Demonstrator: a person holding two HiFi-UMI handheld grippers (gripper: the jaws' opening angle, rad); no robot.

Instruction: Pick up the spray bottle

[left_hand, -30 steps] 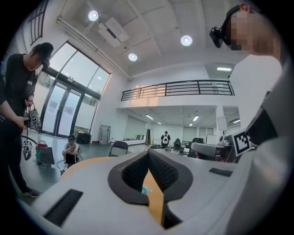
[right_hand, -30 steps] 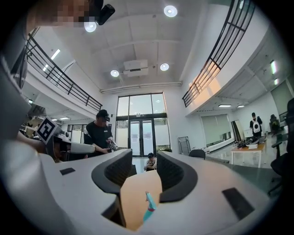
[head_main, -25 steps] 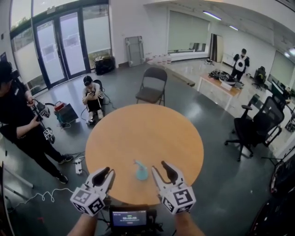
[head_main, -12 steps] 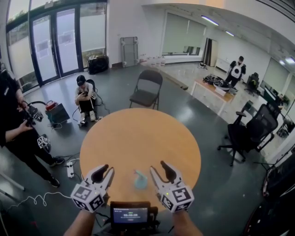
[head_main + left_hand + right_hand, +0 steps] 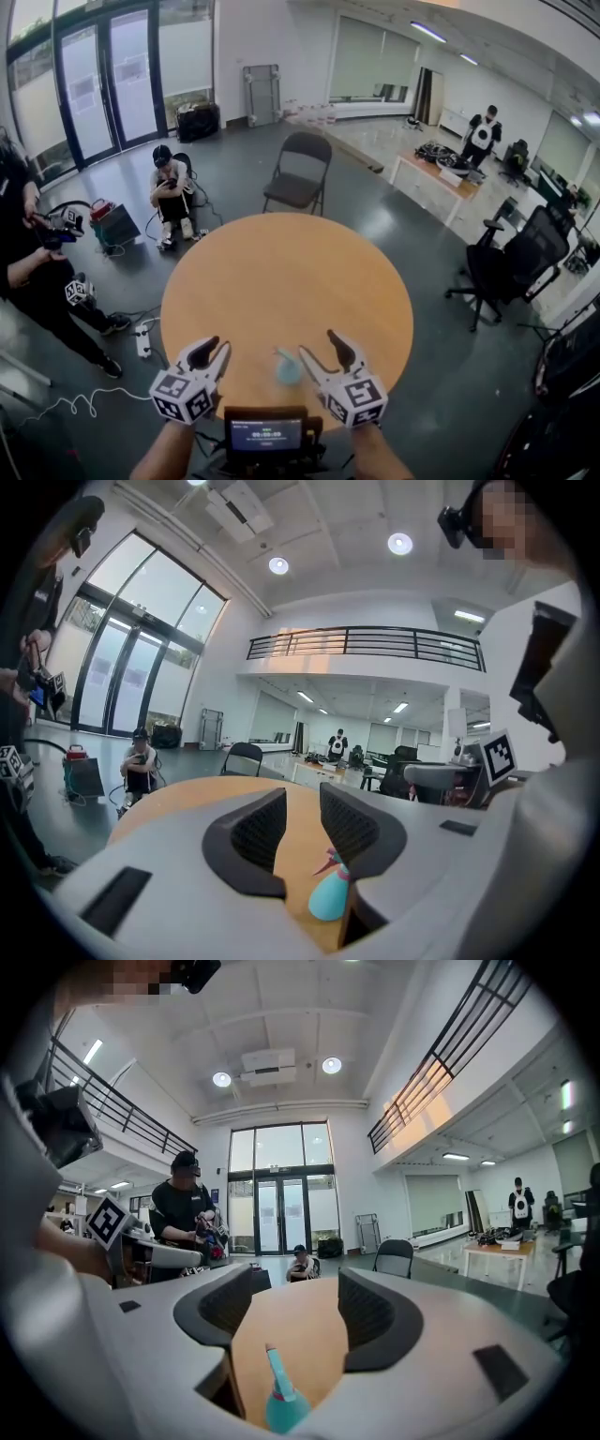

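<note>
Standing on round table [image 5: 281,272]: spray bottle [image 5: 288,367]; folding chair [image 5: 298,173] beyond.

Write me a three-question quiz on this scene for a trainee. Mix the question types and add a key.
1. Where does the spray bottle stand?
A. On the round table, near its near edge, between the left tongs and the right tongs
B. On a shelf
C. Inside a drawer
2. True or false: the right tongs are shut on the spray bottle.
3. Fill in: the spray bottle's colour is ____.

Key
1. A.
2. False. Both tongs are open, and their jaws have just been opening. The bottle stands beside the right tongs, and nothing is between the jaws of either pair.
3. Teal.
</note>
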